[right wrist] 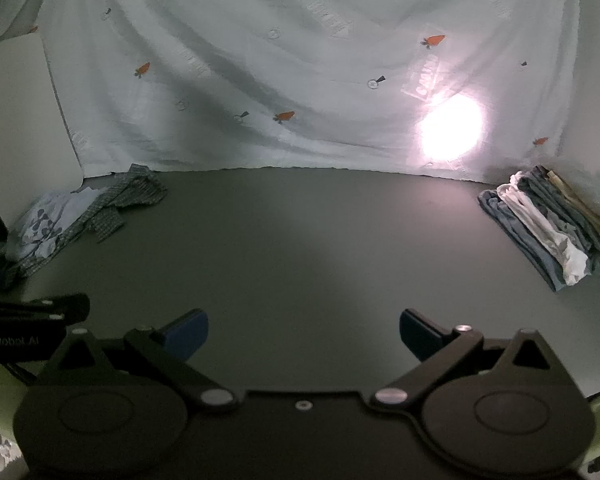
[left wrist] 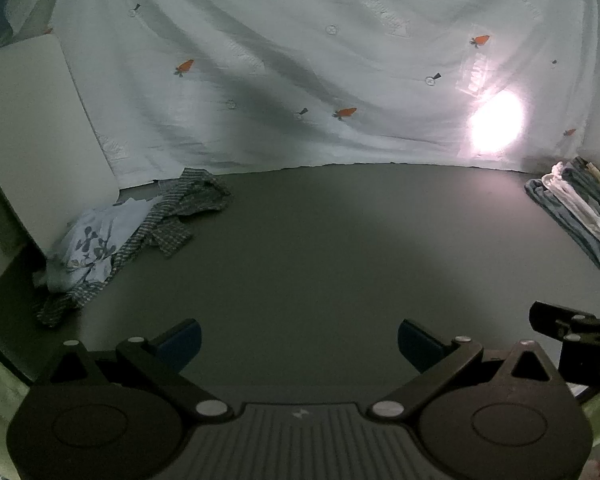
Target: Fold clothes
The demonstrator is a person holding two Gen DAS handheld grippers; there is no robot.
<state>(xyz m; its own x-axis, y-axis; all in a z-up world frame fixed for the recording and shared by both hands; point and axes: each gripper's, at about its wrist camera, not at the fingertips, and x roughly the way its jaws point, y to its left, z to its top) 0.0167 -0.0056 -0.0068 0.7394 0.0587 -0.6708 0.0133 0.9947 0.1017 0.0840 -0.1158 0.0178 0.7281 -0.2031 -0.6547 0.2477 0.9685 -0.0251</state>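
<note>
Two unfolded garments (left wrist: 120,236) lie left, one folded stack (right wrist: 548,224) right; both hand-held grippers (left wrist: 299,344) (right wrist: 304,336) spread, empty.

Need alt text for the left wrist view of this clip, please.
The open left gripper hovers over a bare dark table, holding nothing. Unfolded clothes lie heaped at far left, a folded stack at far right, with a carrot-print sheet hanging behind.
</note>
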